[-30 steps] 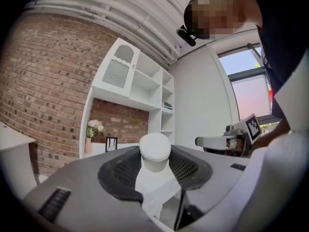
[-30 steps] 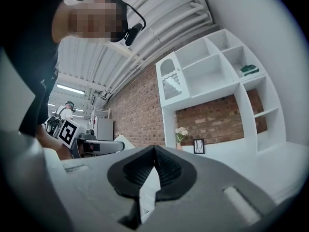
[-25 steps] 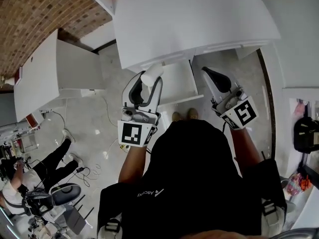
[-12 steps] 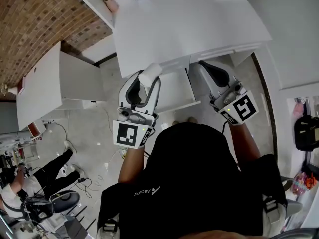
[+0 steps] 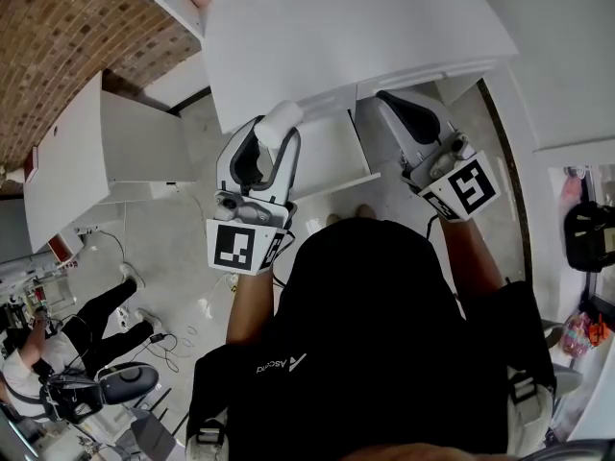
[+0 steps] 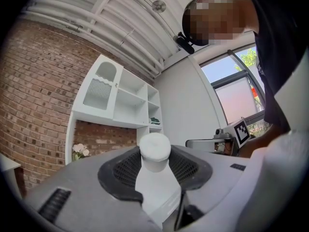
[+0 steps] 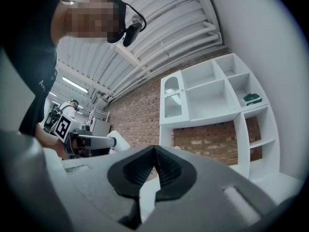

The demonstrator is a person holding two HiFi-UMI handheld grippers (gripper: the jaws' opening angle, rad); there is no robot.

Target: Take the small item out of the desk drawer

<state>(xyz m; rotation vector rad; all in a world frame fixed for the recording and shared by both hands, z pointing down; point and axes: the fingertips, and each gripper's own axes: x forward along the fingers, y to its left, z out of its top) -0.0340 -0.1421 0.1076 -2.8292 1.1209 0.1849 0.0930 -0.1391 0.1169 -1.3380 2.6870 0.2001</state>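
The left tongs [image 5: 273, 138] clamp a small white bottle [image 5: 282, 121] by its body, and its round cap pokes past the tips. The bottle is out of the open drawer [image 5: 332, 157], held just beside the drawer's left edge at the front of the white surface [image 5: 336, 36]. The right tongs [image 7: 154, 152] are closed on nothing, tips touching, just right of the drawer
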